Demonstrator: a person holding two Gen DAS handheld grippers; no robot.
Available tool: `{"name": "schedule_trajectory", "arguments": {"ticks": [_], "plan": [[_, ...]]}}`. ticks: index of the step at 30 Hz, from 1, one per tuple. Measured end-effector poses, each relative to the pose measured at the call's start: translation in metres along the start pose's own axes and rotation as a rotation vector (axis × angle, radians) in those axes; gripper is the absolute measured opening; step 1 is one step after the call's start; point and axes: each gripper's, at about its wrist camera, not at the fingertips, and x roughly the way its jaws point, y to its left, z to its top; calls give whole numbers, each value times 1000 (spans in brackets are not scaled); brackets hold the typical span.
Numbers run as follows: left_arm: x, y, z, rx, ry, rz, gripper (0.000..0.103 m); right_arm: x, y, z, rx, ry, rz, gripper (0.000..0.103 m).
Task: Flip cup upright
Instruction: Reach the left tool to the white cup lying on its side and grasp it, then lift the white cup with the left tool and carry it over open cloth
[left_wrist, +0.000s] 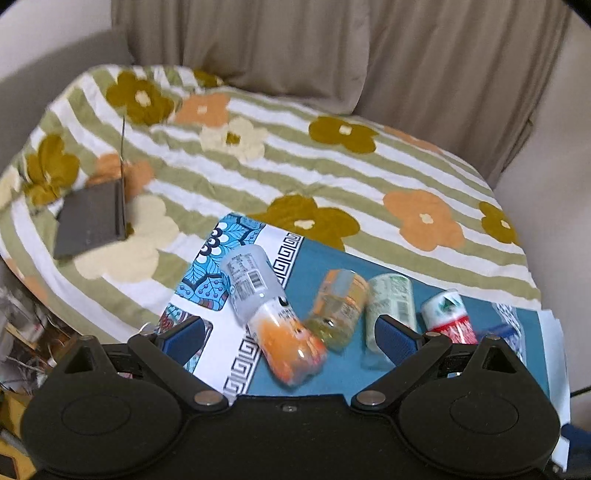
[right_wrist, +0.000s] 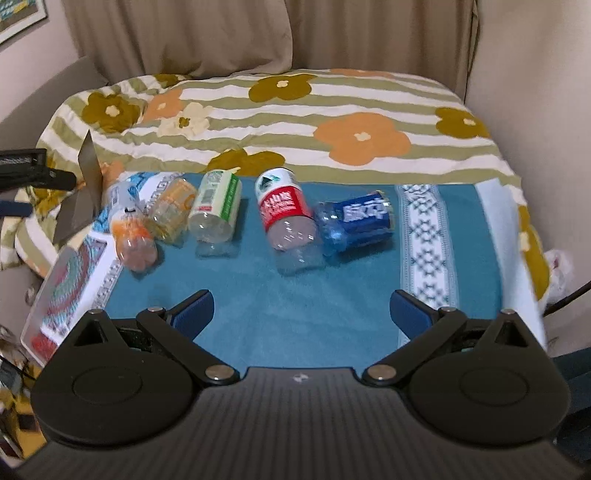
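Five cut plastic bottle cups (right_wrist: 286, 218) were seen lying sideways just ahead of both wide-spread, empty grippers (left_wrist: 291, 334) (right_wrist: 301, 314), the orange-labelled one (left_wrist: 284, 332) between the left fingers (left_wrist: 393, 338), judged light, crushable, slick, best pinched mid-body.

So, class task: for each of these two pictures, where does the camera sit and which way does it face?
Left wrist: sits on the left gripper, jaws open, looking forward and down at the orange cup lying close ahead.
Right wrist: sits on the right gripper, jaws open, set further back, facing the whole row over the teal cloth.
Shared: the red-labelled cup, the floral blanket and the curtain.
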Motion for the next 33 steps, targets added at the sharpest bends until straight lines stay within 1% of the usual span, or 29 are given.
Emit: {"name": "schedule_trajectory", "arguments": {"ticks": [7,8,9,12,16,18,25,26,33], "plan": [[62,28,36,-51,103,-26,98,47,30,23,17,57,-33,103],[71,32,40,-58,118,-30,97,53,33,24,22,66,-39,103],[80,36,44,-65,133,-34,94,59,36,26,25,75,-45,103],[105,43,51,-83,182,-44,88,74,44,30,34,104,-61,103],[133,51,55,-105,250,-67,87,88,52,34,41,134,-81,103],[144,52,54,-106,278,-72,85,94,54,36,47,147,-90,103],[169,58,50,-134,345,-97,76,109,60,40,55,188,-108,103],[172,57,50,-135,350,-99,72,110,61,40,56,190,-108,103],[173,59,51,-128,337,-110,70,116,66,45,51,198,-104,103]]}}
